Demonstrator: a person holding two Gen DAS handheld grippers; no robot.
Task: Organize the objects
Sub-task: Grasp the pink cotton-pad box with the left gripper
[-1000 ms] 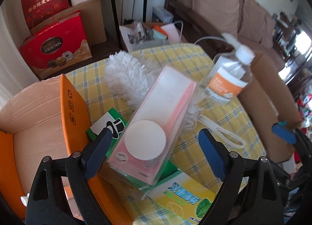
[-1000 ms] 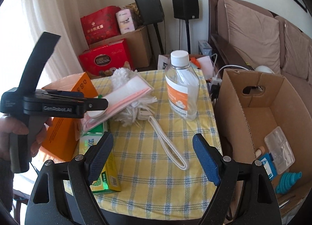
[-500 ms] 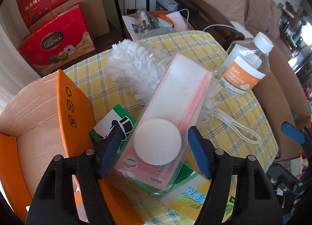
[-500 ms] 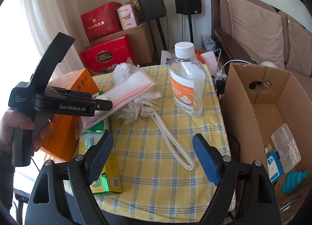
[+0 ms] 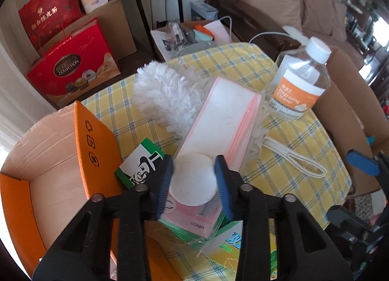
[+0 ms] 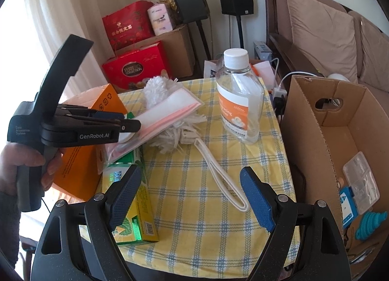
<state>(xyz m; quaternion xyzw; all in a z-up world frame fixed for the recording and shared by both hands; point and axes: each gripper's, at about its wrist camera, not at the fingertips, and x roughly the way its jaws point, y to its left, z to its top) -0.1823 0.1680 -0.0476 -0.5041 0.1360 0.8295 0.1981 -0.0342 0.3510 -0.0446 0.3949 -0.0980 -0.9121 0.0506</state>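
Observation:
My left gripper [image 5: 194, 183] is shut on the near end of a clear pink pack of cotton pads [image 5: 218, 130]; the pack [image 6: 167, 115] leans over a white duster [image 5: 165, 88] and a green box. My left gripper also shows in the right wrist view [image 6: 131, 124], gripping the pack's end. My right gripper [image 6: 189, 195] is open and empty above the yellow checked table [image 6: 194, 208]. A clear bottle with an orange label [image 6: 239, 101] stands upright at the table's far right; it also shows in the left wrist view [image 5: 299, 86].
An open orange carton [image 5: 48, 164] sits at the table's left. A yellow-green box [image 6: 131, 205] lies at the near left. A brown cardboard box [image 6: 340, 149] holding small items stands right of the table. Red gift boxes [image 6: 136, 67] and a sofa [image 6: 328, 37] lie behind.
My left gripper's fingers have closed from wide open onto the near end of the pink pack. My right gripper has stayed open and moved little.

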